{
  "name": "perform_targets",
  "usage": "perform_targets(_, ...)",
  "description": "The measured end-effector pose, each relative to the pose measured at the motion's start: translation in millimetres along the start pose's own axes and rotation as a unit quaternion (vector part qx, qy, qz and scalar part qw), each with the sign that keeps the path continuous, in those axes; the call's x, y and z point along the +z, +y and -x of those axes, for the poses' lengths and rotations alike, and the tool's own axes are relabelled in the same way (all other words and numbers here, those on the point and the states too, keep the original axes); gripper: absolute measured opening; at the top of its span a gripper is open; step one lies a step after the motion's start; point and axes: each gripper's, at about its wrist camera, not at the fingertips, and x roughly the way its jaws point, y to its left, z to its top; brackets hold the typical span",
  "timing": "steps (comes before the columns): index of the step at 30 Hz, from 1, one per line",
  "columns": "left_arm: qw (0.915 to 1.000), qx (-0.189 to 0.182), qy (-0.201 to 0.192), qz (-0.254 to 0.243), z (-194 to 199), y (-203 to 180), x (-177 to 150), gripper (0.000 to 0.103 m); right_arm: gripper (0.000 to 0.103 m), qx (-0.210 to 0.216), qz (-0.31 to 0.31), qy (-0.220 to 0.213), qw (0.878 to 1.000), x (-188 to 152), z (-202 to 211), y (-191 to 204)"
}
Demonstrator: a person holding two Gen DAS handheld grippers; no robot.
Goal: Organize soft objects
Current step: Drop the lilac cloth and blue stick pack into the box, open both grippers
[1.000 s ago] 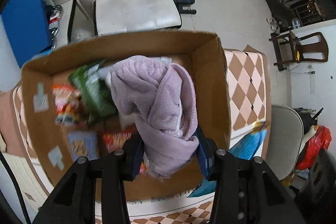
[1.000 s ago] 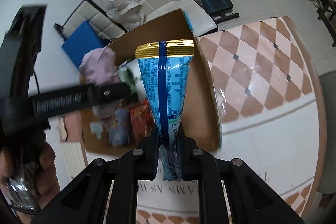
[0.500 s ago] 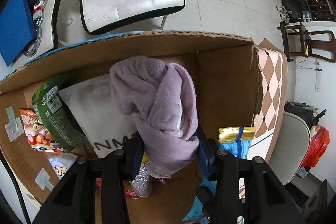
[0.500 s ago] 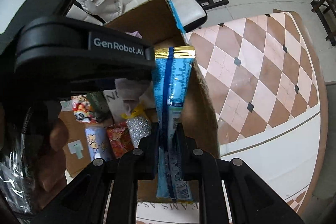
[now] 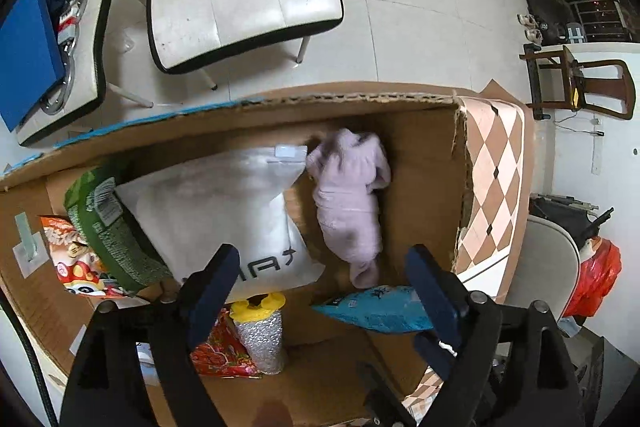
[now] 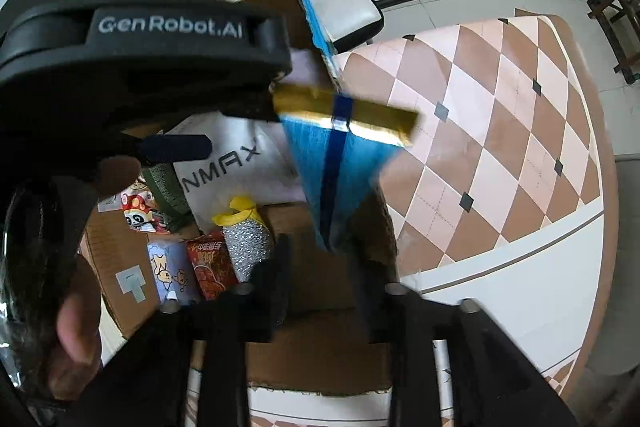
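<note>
Left tongs [image 5: 320,291] have just been opening, released, nothing between them; purple towel [image 5: 350,203] lies centre-right in the cardboard box [image 5: 420,167]. Right tongs [image 6: 320,267] likewise, blue packet [image 6: 332,167] dropping. Withdraw both straight upward, clear of the box walls.

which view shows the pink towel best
The left wrist view: the pink towel lies in full sight against the cardboard box's far corner, slightly blurred. In the right wrist view the other gripper's body hides nearly all of it.

"GenRobot.AI" on left tongs [image 6: 172,147] housing, approx. "NMAX" on white bag [image 6: 236,155]
</note>
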Motion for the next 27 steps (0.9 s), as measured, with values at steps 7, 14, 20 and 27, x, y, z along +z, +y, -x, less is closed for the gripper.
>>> perform_targets(7, 0.9991, 0.016, -0.04, -0.006, 28.0, 8.7, -19.0, 0.099, 0.073, 0.008, 0.019, 0.007, 1.0, -9.6, 11.0, 4.9)
perform_targets(14, 0.9945, 0.025, -0.102, -0.002, 59.0, 32.2, -77.4, 0.1, 0.098, -0.034, 0.074, -0.036, 0.996, -40.6, 35.2, 18.2)
perform_targets(20, 0.9858, 0.059, -0.156, 0.016, 71.0, 54.9, -140.4, 0.1, 0.103, -0.064, 0.107, -0.068, 0.99, -68.7, 48.8, 30.6)
perform_targets(27, 0.9752, 0.08, -0.201, 0.044, 83.7, 74.0, -192.9, 0.102, 0.103, -0.069, 0.112, -0.085, 0.988, -90.0, 59.0, 32.0)
